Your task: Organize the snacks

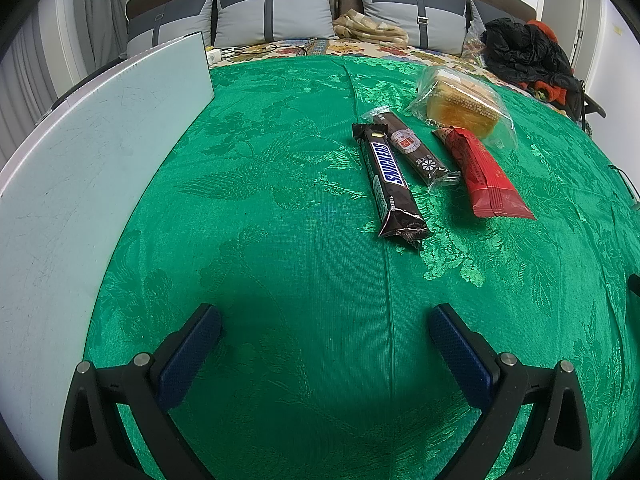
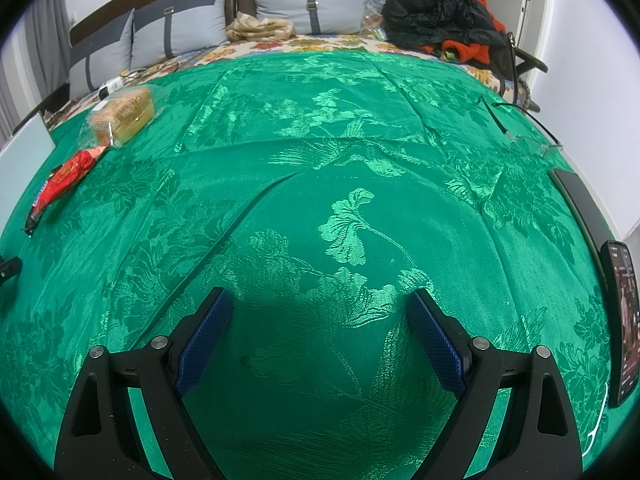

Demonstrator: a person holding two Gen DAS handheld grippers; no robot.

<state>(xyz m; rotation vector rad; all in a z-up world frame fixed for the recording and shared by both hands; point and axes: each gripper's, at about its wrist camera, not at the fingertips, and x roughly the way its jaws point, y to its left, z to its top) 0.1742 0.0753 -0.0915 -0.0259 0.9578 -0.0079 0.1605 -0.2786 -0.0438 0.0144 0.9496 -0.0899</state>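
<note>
Several snacks lie on the green cloth (image 1: 280, 208). A Snickers bar (image 1: 389, 178) lies nearest, with a brown wrapped bar (image 1: 414, 148) beside it, then a red packet (image 1: 482, 172), and a clear-bagged cake (image 1: 460, 104) behind them. My left gripper (image 1: 324, 316) is open and empty, hovering over bare cloth short of the Snickers bar. In the right wrist view the red packet (image 2: 66, 178) and bagged cake (image 2: 122, 116) sit far left. My right gripper (image 2: 318, 300) is open with nothing between its fingers, well right of the snacks.
A pale flat board (image 1: 80, 160) lies along the left side of the cloth. A phone (image 2: 624, 320) and a dark flat device (image 2: 576, 196) lie at the right edge. Grey pillows (image 1: 272, 12), a beige cloth and a black-and-red clothes pile (image 2: 440, 12) are at the back.
</note>
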